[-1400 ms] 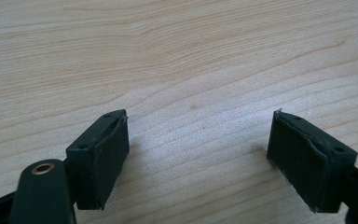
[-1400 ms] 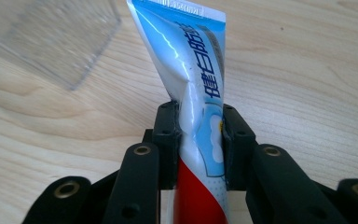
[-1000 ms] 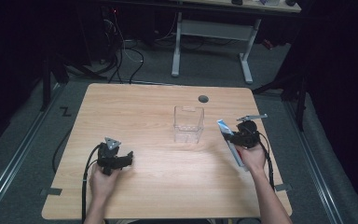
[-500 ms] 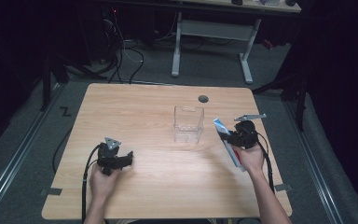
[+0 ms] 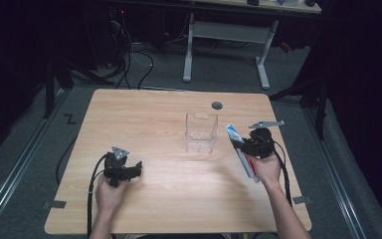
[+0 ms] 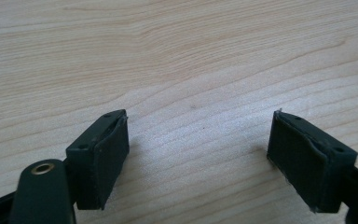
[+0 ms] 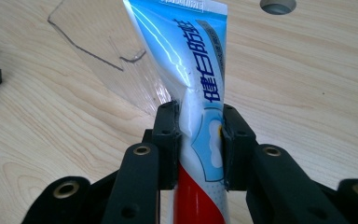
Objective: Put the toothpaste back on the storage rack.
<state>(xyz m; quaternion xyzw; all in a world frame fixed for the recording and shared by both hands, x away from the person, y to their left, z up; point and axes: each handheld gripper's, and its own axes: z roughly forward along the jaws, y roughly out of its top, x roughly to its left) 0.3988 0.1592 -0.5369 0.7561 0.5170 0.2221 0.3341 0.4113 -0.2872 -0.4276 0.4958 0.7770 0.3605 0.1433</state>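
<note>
The right gripper (image 7: 199, 140) clamps a toothpaste tube (image 7: 186, 60) beside the clear box (image 5: 201, 132) — the left gripper (image 6: 198, 154) gapes, nothing between its 2 jaws.

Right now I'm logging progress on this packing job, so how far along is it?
Done: the right hand-held gripper is shut on the blue, white and red toothpaste tube, lifted off the light wooden table. In hand: the tube sits just right of the clear plastic box, crimped end toward it. Left: putting the tube in the box, which looks empty. The left hand-held gripper is open and idle.
</note>
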